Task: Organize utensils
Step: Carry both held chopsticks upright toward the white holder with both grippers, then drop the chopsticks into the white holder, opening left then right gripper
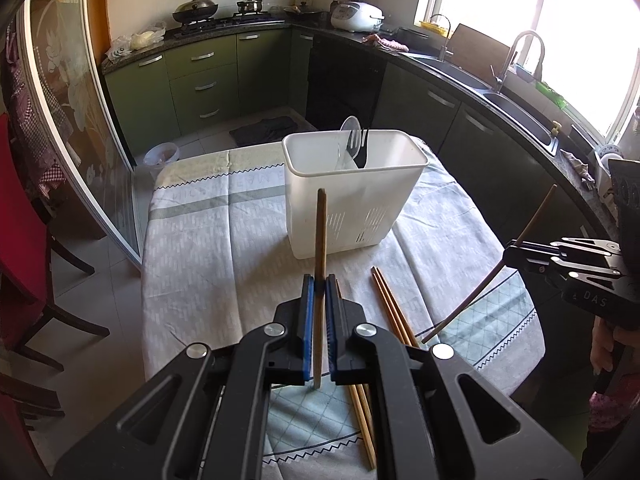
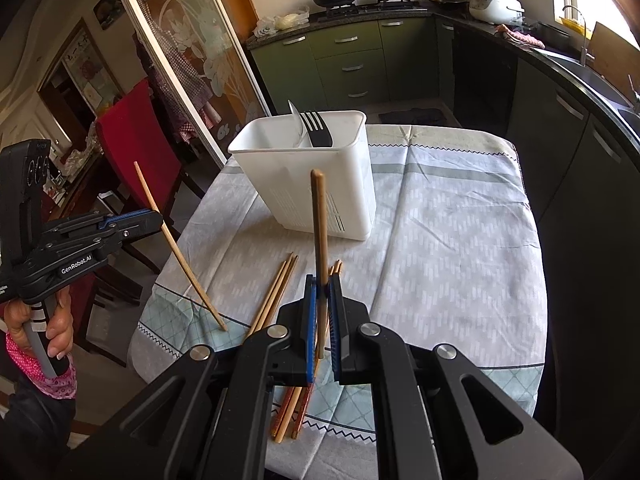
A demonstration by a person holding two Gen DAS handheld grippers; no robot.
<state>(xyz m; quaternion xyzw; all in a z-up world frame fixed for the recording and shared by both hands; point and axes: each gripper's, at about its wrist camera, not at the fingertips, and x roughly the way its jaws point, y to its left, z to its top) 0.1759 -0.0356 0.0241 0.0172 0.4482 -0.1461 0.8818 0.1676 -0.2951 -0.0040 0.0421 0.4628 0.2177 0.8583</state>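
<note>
Two held chopsticks (image 1: 320, 240) (image 2: 320, 240), one white caddy (image 1: 352, 196), one fork (image 2: 316, 128), one spoon (image 1: 347, 136)

Matt white plastic utensil holder (image 1: 352, 192) with slotted walls. Thin wooden chopsticks (image 1: 394, 306), smooth and tan, lie on a soft, creased patterned tablecloth (image 1: 208, 248). A glossy black plastic fork (image 2: 316, 130) stands inside. Each hand-held gripper (image 1: 319, 288) is matt black plastic with ribbed blue pads (image 1: 308, 312).

A utensil holder (image 1: 352, 196) stands on the table (image 1: 208, 248), loose chopsticks (image 1: 394, 308) lying before it.

Home kitchen: stove (image 1: 224, 20), sink (image 1: 516, 108), green cabinets (image 1: 204, 80).
</note>
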